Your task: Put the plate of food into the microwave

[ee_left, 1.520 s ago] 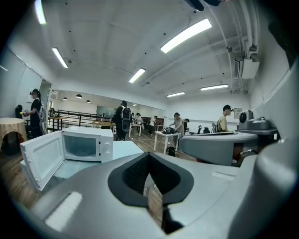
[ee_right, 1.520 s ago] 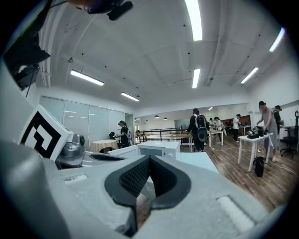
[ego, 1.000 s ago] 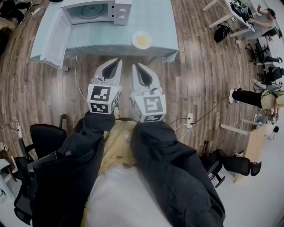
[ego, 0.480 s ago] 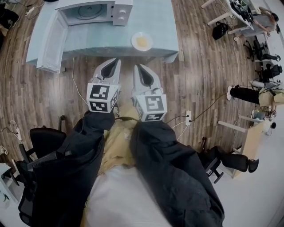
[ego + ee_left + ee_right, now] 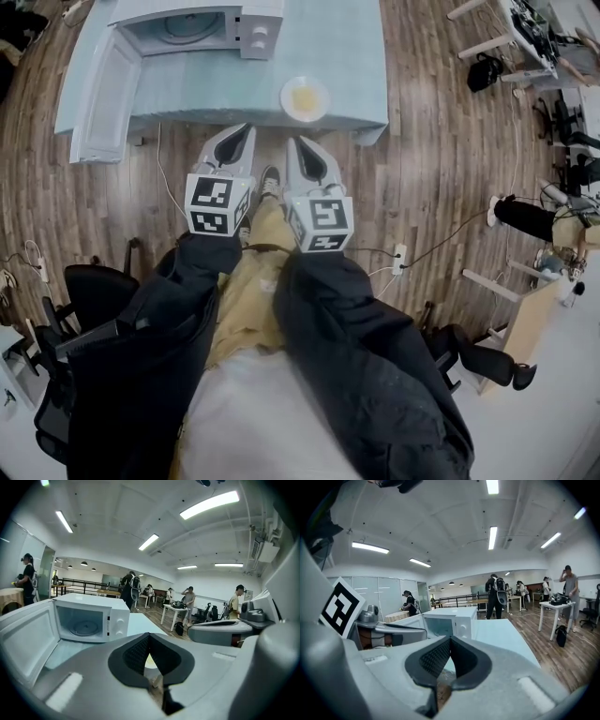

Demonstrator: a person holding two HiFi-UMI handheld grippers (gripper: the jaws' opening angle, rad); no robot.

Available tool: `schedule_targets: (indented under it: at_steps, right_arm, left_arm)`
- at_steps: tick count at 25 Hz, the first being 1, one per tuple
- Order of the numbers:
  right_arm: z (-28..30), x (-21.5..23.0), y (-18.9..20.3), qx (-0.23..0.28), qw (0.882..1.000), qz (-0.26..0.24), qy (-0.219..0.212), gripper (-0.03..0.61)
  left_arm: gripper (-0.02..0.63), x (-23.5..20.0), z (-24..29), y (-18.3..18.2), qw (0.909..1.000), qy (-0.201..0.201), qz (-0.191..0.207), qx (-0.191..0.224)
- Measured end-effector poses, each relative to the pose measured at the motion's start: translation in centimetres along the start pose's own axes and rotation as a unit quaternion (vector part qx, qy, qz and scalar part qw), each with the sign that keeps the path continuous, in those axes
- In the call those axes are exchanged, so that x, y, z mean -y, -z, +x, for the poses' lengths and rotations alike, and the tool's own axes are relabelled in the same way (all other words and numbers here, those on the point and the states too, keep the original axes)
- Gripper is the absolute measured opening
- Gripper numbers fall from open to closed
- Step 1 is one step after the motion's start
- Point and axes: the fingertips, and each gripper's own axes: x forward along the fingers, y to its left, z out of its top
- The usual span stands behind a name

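A white plate of yellow food (image 5: 306, 97) sits near the front edge of the light blue table (image 5: 347, 56). The white microwave (image 5: 202, 21) stands at the table's back left with its door (image 5: 101, 89) swung open to the left; its cavity and turntable (image 5: 86, 627) show empty. My left gripper (image 5: 247, 130) and right gripper (image 5: 292, 142) are side by side over the floor, just short of the table's front edge, both shut with nothing in them. The left gripper (image 5: 149, 637) points at the table with the microwave to its left. The right gripper (image 5: 450, 640) faces the microwave (image 5: 454, 622).
Wooden floor surrounds the table, with cables (image 5: 169, 187) and a power strip (image 5: 400, 255) on it. A black office chair (image 5: 94, 295) stands at my left and another (image 5: 487, 352) at my right. People (image 5: 131, 590) and desks (image 5: 525, 28) are farther back.
The table, plate and microwave have slid slightly lower in the head view, so I am a little closer to them. Both grippers stay shut and side by side.
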Motion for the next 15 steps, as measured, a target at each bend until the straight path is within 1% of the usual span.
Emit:
schedule_targets:
  at_steps: [5, 7, 12, 15]
  right_arm:
    - [4.4, 3.3, -2.0, 0.006, 1.000, -0.001, -0.024, -0.005]
    - [5.6, 4.8, -2.4, 0.004, 1.000, 0.000, -0.029, -0.005]
    - [7.8, 8.5, -1.7, -0.013, 0.999, 0.009, -0.034, -0.005]
    - [9.1, 9.8, -0.9, -0.034, 0.998, 0.019, -0.045, -0.005]
  left_arm:
    - [-0.005, -1.7, 4.5, -3.0, 0.9996, -0.023, 0.015, 0.006]
    - [-0.005, -1.9, 6.3, -3.5, 0.9996, -0.026, 0.014, 0.002]
    - [-0.005, -1.4, 10.3, -2.9, 0.9994, -0.026, 0.010, -0.018]
    - [-0.005, -1.5, 12.0, -2.0, 0.9988, -0.033, 0.001, -0.038]
